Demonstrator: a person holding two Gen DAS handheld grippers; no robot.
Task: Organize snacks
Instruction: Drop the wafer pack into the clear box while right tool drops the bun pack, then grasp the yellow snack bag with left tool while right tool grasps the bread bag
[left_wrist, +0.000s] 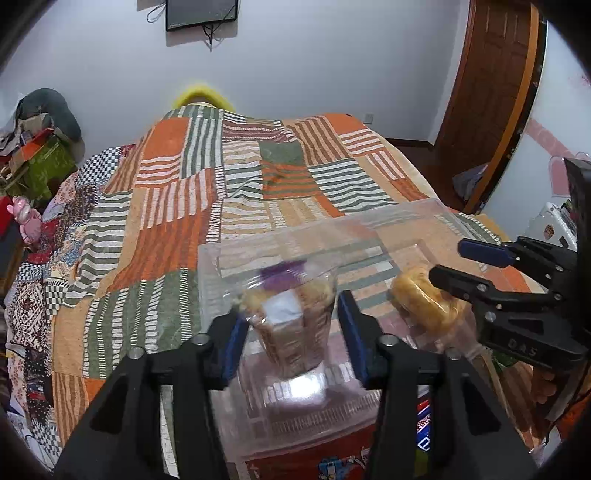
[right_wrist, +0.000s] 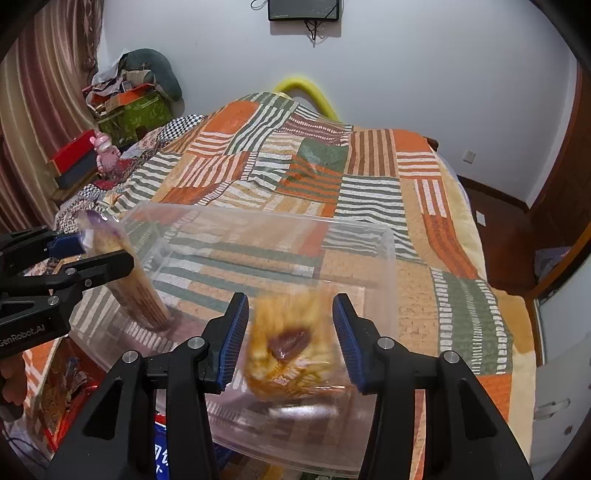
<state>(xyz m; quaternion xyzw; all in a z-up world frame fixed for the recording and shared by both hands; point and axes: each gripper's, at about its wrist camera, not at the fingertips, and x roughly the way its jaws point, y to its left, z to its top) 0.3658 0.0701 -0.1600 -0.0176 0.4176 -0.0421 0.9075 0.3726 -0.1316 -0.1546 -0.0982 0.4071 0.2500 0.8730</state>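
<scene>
While clear bin (left_wrist: 332, 223) sits on patchwork quilt (left_wrist: 166, 221), left tool (left_wrist: 291, 310) slack round biscuit pack (left_wrist: 291, 336) — right tool (right_wrist: 290, 308) slack round bun (right_wrist: 291, 350).

One clear plastic storage bin (right_wrist: 384, 258) sits on the patchwork bedspread (right_wrist: 369, 166). Two wrapped snacks are over it: one tall clear-wrapped stack of biscuits with a purple top (left_wrist: 291, 321) and one round golden pastry in clear wrap (right_wrist: 291, 347). Two black grippers with blue pads work here, the left gripper (left_wrist: 293, 339) and the right gripper (right_wrist: 288, 339).
</scene>
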